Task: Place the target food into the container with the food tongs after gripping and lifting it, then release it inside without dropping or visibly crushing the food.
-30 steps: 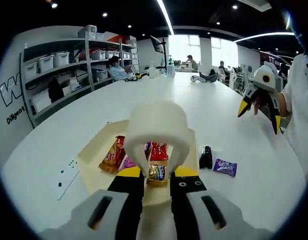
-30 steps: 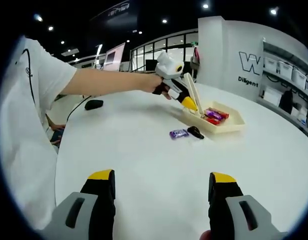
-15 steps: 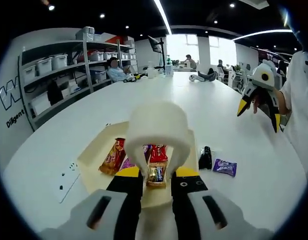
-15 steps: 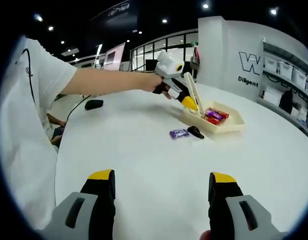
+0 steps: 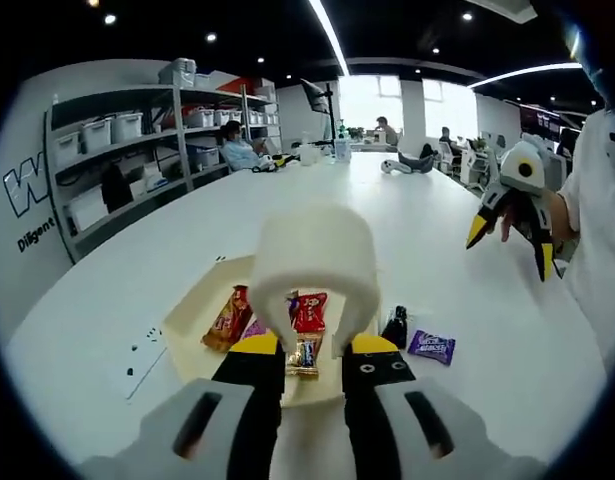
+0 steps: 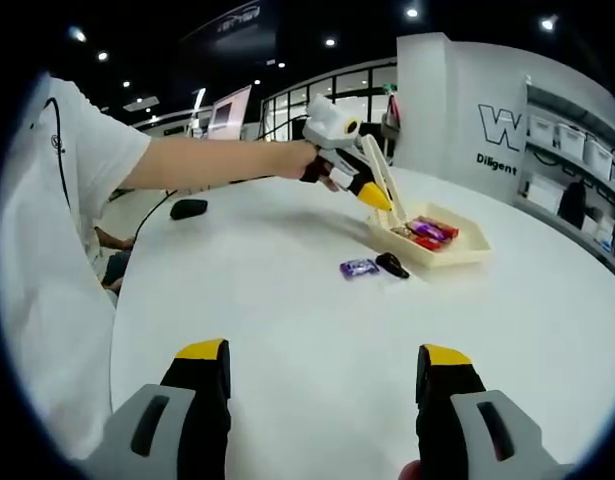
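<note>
A broad, smooth white worktop (image 6: 317, 330) is stretching away under both grippers, its matte surface catching soft ceiling glare. Near its middle a shallow, cream rectangular container (image 5: 192, 322) with rounded corners is sitting flat, holding several glossy foil-wrapped snacks: an orange-brown bar (image 5: 226, 317), a red packet (image 5: 309, 312) and a small gold-and-blue wrapped candy (image 5: 305, 356). In the left gripper view, the left gripper (image 5: 305, 345) is pinching a pair of cream plastic food tongs (image 5: 314, 265), whose wide looped spring end is bulging toward the camera; the yellow-tipped jaws are sitting narrow against the tong arms. The tong tips are reaching down into the container around the gold-and-blue candy, though whether they are touching it cannot be told. In the right gripper view, the right gripper (image 6: 323, 375) is hovering over bare worktop with its black, yellow-capped jaws spread wide and holding nothing. Just outside the container, a crinkly purple wrapped sweet (image 6: 358, 267) and a small black rounded piece (image 6: 391, 264) are lying side by side on the worktop.
</note>
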Tool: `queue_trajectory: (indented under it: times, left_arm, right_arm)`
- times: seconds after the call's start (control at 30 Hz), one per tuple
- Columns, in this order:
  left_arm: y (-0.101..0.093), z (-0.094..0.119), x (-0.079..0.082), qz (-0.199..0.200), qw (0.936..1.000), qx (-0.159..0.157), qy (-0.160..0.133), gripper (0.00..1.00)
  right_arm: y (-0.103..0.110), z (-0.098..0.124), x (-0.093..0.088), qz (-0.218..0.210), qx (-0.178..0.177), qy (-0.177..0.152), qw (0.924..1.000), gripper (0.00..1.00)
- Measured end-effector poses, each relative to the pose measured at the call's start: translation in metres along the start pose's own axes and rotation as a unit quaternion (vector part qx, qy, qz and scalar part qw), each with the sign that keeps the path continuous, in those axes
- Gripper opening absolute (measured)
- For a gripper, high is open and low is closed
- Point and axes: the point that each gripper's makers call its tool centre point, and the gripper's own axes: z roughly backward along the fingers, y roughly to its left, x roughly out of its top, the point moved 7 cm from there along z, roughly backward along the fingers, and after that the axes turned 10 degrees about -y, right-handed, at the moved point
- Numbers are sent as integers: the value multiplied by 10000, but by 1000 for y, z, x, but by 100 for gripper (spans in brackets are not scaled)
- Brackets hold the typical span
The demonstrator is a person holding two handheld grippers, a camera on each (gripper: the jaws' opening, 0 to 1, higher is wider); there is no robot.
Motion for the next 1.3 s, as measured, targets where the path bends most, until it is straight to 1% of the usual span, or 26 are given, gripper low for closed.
queue_trajectory:
  times: [0.13,0.2,0.33,0.6,0.7,0.97,1.0,1.17,1.3]
  left_arm:
    - [-6,3,5,-91,9999,64,-31,20]
    - [-11,6,11,-24,9999,93,-133,20]
    - [-19,10,17,-13,9997,122,-229,20]
    - [-41,15,20,62,9992,200,-336,20]
    - [-50,20,19,126,9987,263,-411,20]
    - [-66,26,14,237,9977,426,-461,20]
    - [-69,27,12,300,9974,428,-491,20]
    - [-79,27,7,383,9963,588,-496,21]
    - [-87,26,4,455,9956,625,-523,21]
  right_arm:
    - [1,0,0,1,8,-4,10000,74]
    - [1,-1,0,5,12,0,10000,74]
    - [2,-1,0,15,24,-10,10000,74]
    - [4,-1,-1,23,38,-2,10000,74]
    - [4,-1,-1,26,36,-13,10000,74]
    - [7,-3,-4,13,84,-1,10000,74]
    - [8,-3,-3,9,90,-8,10000,74]
    - [8,-4,-1,32,101,-27,9999,74]
    - [9,-5,0,45,119,-22,9999,74]
